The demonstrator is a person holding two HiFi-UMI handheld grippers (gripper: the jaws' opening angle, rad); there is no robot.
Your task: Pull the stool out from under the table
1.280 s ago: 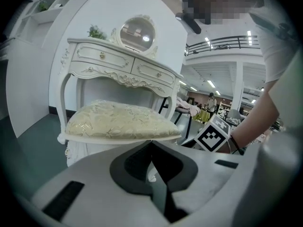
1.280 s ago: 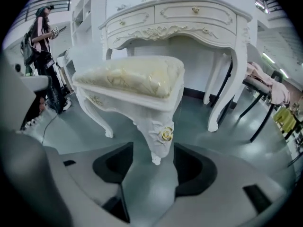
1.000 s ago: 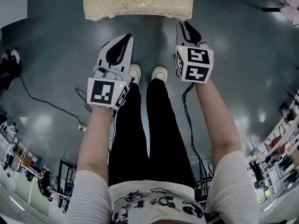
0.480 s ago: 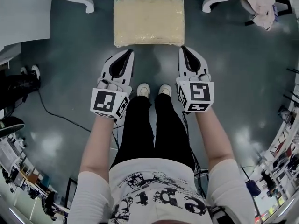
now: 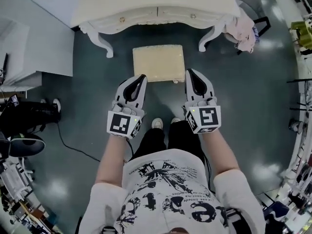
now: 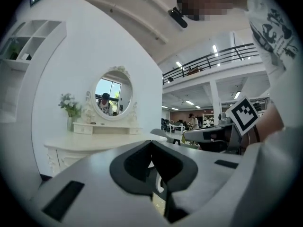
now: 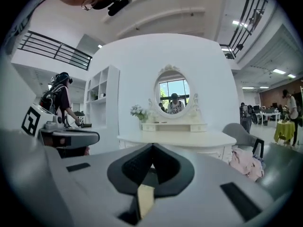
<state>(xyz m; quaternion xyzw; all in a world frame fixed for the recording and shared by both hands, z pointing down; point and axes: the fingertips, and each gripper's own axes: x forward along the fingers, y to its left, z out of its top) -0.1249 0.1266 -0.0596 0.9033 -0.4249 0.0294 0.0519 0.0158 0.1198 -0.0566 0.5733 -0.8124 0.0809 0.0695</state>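
Floor (image 5: 273,82) grey, table (image 5: 146,4) far | stool (image 5: 158,62) out near it; pull looks done | left gripper (image 5: 142,76), right gripper (image 5: 189,71) clenched empty, flanking stool

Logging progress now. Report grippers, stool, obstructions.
Left gripper, right gripper: jaws shut, empty. Stool out in front of table. Nothing blocking it.

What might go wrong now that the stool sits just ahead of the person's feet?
Tripping: the stool stands close ahead of the shoes, so a forward step could catch it. Bumping: the left hand-held gripper and right hand-held gripper, shut and empty, hang by its near corners and could knock it.
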